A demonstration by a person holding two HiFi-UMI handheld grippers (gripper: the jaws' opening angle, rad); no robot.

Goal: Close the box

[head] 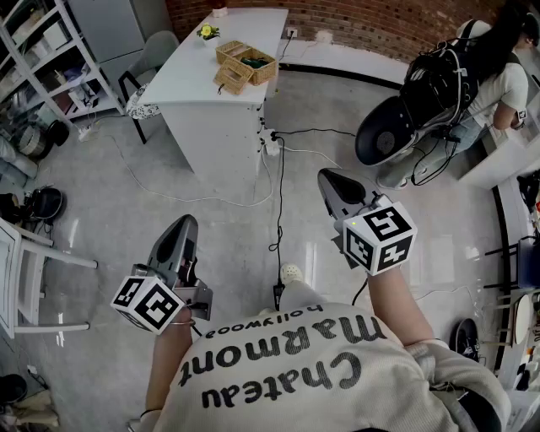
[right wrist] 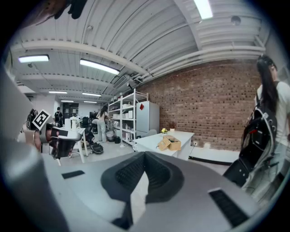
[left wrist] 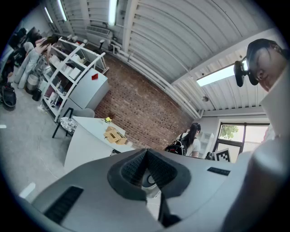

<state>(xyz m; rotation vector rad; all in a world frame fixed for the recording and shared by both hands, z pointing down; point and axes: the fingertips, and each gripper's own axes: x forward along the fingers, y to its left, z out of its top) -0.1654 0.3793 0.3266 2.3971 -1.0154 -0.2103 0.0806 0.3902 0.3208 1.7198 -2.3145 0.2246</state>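
The box (head: 245, 63) is a light brown container standing on the far part of a white table (head: 202, 76), well ahead of you across the floor. Its top is open, with flaps turned outward and something dark showing inside. A small yellow object (head: 207, 32) lies near it on the same table, closer to the brick wall (head: 380, 21). A grey chair (head: 153, 49) stands at the table's left side, and cables (head: 278, 194) trail from the table's base over the pale floor toward your feet.

Both grippers are well apart from the box and touch nothing. Your left gripper (head: 184, 221) points forward over bare floor; in the left gripper view its fingers (left wrist: 136, 170) are pressed together at the tip, with nothing between them, and the box (left wrist: 114, 135) appears small beyond them. Your right gripper (head: 325, 175) is held likewise over the floor, to the right of the cables. In the right gripper view its fingers (right wrist: 129, 174) are also pressed together and hold nothing, and the box (right wrist: 170, 143) sits far off on the table.

White shelving (head: 38, 51) lines the left wall. A person with a black backpack (head: 498, 76) stands at the far right.
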